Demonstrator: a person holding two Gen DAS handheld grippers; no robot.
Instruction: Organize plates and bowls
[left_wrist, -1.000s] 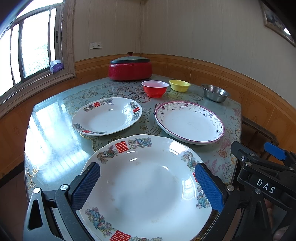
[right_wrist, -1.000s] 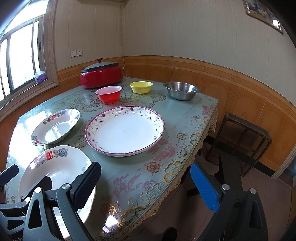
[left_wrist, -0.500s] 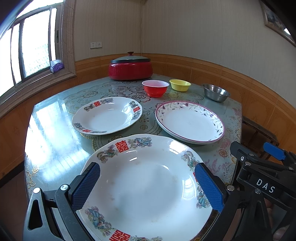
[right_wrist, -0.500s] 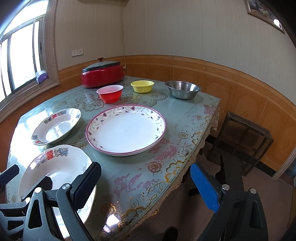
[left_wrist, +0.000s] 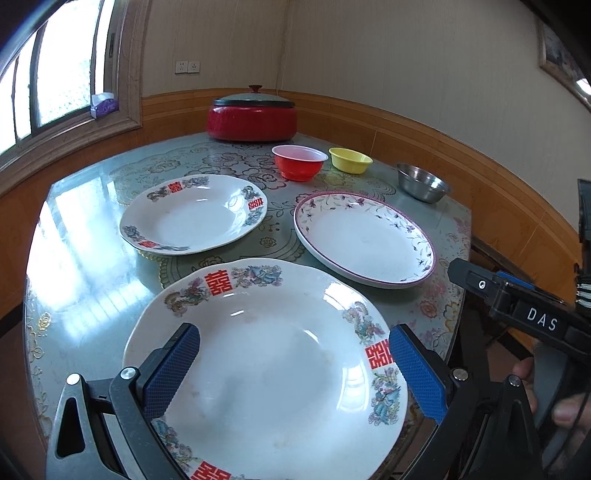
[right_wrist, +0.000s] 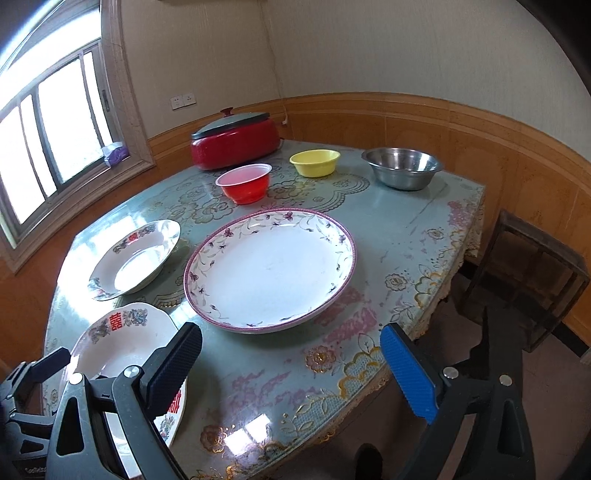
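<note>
L gripper (left_wrist: 293, 363): jaws spread wide, holding nothing, poised over the near plate (left_wrist: 273, 369), which lies flat at the table (left_wrist: 85, 295) edge nearest the cameras. R gripper (right_wrist: 290, 365): also spread wide, empty, hanging over the table's front edge, just right of the near plate.

Layout re near plate:
- beyond-left: small plate (left_wrist: 194, 214), same red-character pattern
- beyond-right: floral plate (left_wrist: 364, 240), purple rim, close to near plate but apart
- far beyond: red bowl (left_wrist: 300, 161), yellow bowl (left_wrist: 350, 160), steel bowl (left_wrist: 423, 182) in a row; red lidded pot (left_wrist: 252, 114) behind them

Handling (judgement): plates look glazed ceramic, so stiff, fairly heavy, slick, chip-prone. Glossy tabletop means a plate may slide when nudged. Best hold prob. a pinch across the rim, one finger above and one below; rim sits low on the table, so getting under it is the hard part. Set down gently when stacking. Red and yellow bowls look like light plastic; steel bowl light, tough.

Writing: "DAS" on R gripper body, seen in L view. Red double-happiness characters on rims of near plate and small plate. No brands legible.
</note>
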